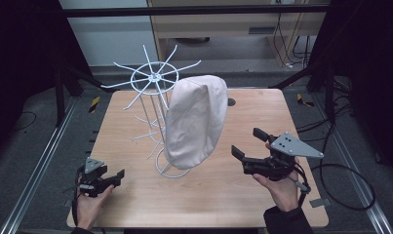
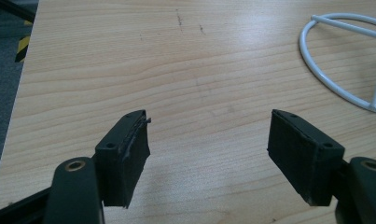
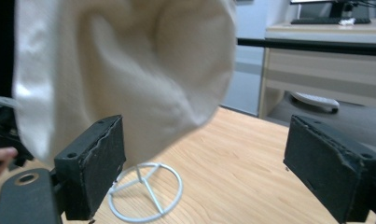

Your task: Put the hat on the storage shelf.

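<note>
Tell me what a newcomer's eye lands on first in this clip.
The pale pink cloth hat hanging on the white wire stand at the middle of the wooden table. Next, the right gripper, jaws wide open with nothing between them, just right of the hat, and the left gripper open near the table's front-left corner.

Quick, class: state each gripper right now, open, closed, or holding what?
Left gripper: open, holding nothing.
Right gripper: open, beside the hanging cream hat, not gripping it.
</note>
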Tool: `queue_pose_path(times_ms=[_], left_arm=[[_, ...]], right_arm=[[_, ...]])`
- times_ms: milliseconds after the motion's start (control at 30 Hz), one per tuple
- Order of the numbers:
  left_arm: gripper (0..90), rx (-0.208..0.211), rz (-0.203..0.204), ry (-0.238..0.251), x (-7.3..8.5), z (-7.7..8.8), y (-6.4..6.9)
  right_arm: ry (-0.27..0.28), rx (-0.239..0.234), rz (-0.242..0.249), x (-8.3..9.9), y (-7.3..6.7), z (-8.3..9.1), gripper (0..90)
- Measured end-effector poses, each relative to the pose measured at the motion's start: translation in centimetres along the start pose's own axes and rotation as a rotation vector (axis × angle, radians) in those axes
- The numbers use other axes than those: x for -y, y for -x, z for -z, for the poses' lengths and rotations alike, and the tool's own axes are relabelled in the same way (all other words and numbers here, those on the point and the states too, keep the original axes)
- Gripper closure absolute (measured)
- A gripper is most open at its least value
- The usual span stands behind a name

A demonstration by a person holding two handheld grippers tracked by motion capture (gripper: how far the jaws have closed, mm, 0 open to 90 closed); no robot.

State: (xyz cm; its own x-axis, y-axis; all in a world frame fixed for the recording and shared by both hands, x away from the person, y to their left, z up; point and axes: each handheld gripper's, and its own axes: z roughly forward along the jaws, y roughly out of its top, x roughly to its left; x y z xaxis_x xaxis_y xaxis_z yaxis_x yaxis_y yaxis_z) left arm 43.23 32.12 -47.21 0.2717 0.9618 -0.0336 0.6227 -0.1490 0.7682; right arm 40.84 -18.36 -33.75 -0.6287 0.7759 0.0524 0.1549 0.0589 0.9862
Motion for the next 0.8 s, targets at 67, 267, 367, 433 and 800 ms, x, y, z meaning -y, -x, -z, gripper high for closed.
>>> queue_pose_path(times_ms=[67,267,367,433,800], left_arm=[[28.8,-0.001,-0.002,0.000,0.0,0.0,0.0],[29.6,0.002,-0.006,0.003,0.0,0.0,0.1],[29.9,0.002,-0.009,0.004,0.0,-0.1,0.1],[30.1,0.001,-0.009,0.005,0.0,0.0,0.1],[30.3,-0.008,-0.014,0.012,0.1,-0.1,-0.1]], right_arm=[[-0.011,0.018,-0.006,0.5,0.3,-0.1,11.9],[-0.057,0.069,-0.008,2.2,1.5,-0.1,11.0],[-0.103,0.122,-0.016,3.7,2.8,-0.3,10.9],[-0.134,0.149,-0.025,4.6,3.6,-0.7,10.7],[-0.283,0.286,-0.067,9.6,7.7,-1.5,10.0]])
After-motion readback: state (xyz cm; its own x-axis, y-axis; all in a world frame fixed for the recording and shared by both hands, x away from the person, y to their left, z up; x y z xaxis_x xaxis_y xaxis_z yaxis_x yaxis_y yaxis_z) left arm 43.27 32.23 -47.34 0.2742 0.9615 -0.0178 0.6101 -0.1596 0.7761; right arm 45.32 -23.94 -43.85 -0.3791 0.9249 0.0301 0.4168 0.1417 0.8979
